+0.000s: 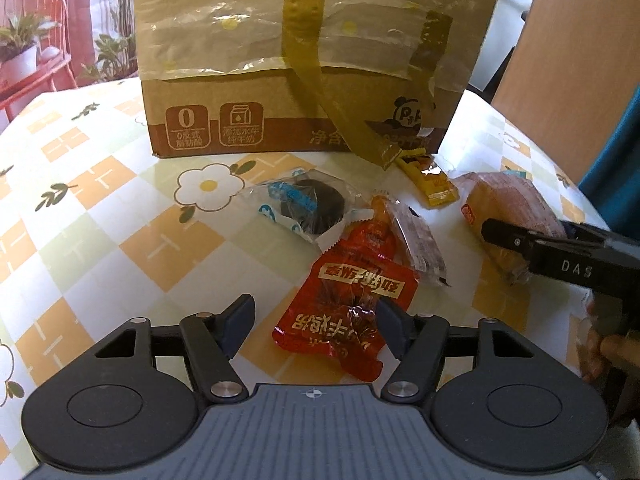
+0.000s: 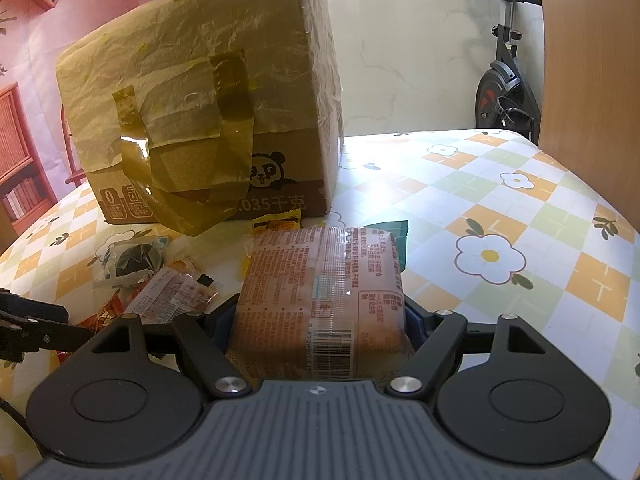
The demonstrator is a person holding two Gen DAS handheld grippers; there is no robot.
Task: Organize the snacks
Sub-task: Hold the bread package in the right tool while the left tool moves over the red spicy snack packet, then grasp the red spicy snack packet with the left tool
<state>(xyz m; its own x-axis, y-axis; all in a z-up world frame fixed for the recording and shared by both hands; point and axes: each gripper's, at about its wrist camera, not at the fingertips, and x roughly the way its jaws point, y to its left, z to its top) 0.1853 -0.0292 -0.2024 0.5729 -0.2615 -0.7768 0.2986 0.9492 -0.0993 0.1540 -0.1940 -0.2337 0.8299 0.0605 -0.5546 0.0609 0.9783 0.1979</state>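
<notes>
My left gripper point(image 1: 316, 322) is open over the near end of a red sauce pouch point(image 1: 352, 296) on the flowered table. Beyond it lie a dark cookie in a clear wrapper point(image 1: 308, 208), a clear-wrapped bar point(image 1: 420, 240) and a yellow packet point(image 1: 432, 184). My right gripper point(image 2: 320, 316) is shut on a large orange bread pack point(image 2: 324, 296), which also shows in the left wrist view point(image 1: 504, 208). The taped cardboard box point(image 1: 308, 52) stands behind the snacks.
The box point(image 2: 208, 100) fills the back of the table point(image 2: 500, 208). A green packet edge point(image 2: 394, 232) peeks from behind the bread pack. A wooden panel point(image 2: 588, 60) stands at the right, an exercise bike point(image 2: 504, 92) beyond the table.
</notes>
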